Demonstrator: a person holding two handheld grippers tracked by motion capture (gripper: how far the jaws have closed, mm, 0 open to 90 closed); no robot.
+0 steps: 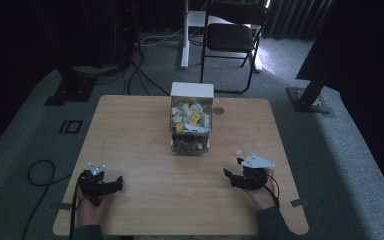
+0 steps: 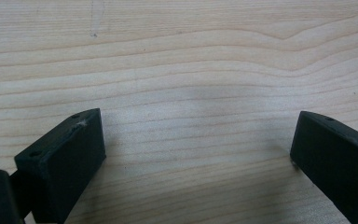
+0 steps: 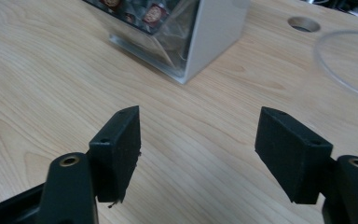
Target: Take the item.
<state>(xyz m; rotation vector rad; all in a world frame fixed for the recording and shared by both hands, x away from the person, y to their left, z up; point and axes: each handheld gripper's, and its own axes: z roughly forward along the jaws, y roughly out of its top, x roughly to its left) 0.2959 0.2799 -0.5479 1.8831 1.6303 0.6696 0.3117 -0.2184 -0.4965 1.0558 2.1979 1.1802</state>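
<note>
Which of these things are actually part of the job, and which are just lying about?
Likely part of the job:
- clear box of small packets, mid-table
- left gripper, open, nothing between its jaws
- right gripper, open, facing the box

Just lying about:
- folding chair beyond the table
- cables on the floor
- round hole in the table

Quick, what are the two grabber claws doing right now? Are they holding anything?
Left gripper: open, holding nothing, over bare table.
Right gripper: open, holding nothing, pointing toward the clear box.
</note>
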